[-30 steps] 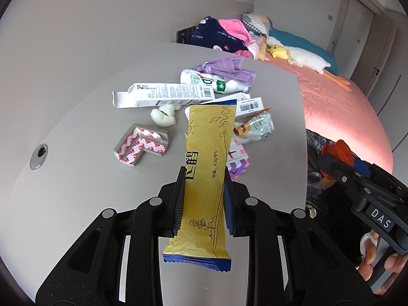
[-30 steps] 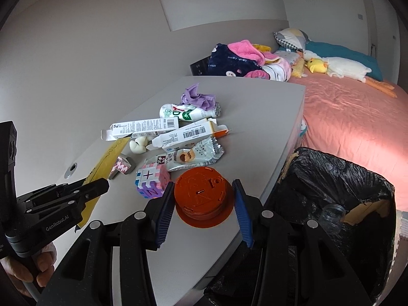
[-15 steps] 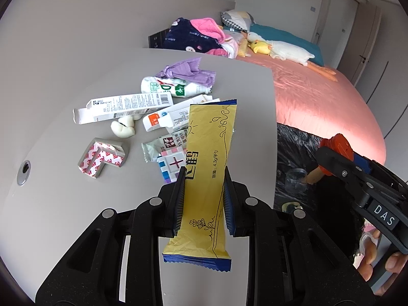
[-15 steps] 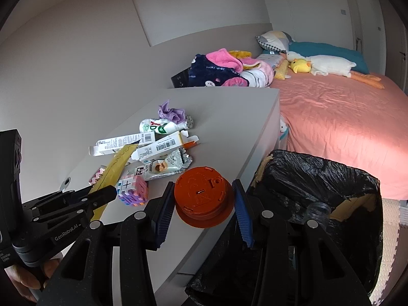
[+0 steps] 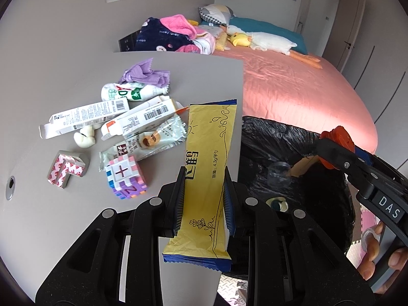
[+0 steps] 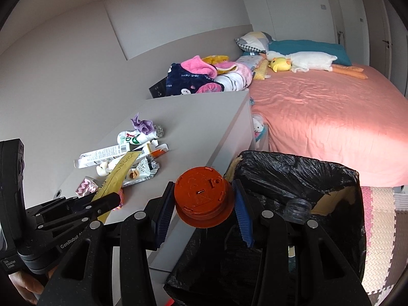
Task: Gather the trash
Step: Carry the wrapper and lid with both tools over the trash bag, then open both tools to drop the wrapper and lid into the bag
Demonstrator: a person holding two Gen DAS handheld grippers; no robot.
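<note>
Here, through my left camera, my left gripper (image 5: 204, 199) is clamped on a yellow wrapper (image 5: 207, 168), pinched by its long edges between both blue pads, its top end over the table's right edge and its crimped bottom end hanging below the fingers. The grey table (image 5: 199, 81) carries the rest of the trash to the left: a foam cube (image 5: 126, 177) nearest me, a snack packet (image 5: 150, 141) just beyond it, two cartons (image 5: 109, 117), a white bottle (image 5: 127, 93) and a purple cloth (image 5: 146, 75) farther back, well in from the rim. To the right of the table edge the black bin bag (image 5: 280, 153) gapes open with a clear jar (image 5: 279, 173) inside, and my right gripper's side reaches over it with an orange lid (image 5: 338, 140). Through my right camera, my right gripper (image 6: 204, 205) holds that orange lid (image 6: 202, 196) between both pads, near the table corner and the bag's left rim. The bin bag (image 6: 293, 173) lies open just right of and below the lid, the jar (image 6: 297, 207) resting in it. The bed (image 6: 331, 117) lies beyond the bag. At the left, my left gripper (image 6: 102, 201) shows side-on with the wrapper (image 6: 117, 176) slanting up above the table.
</note>
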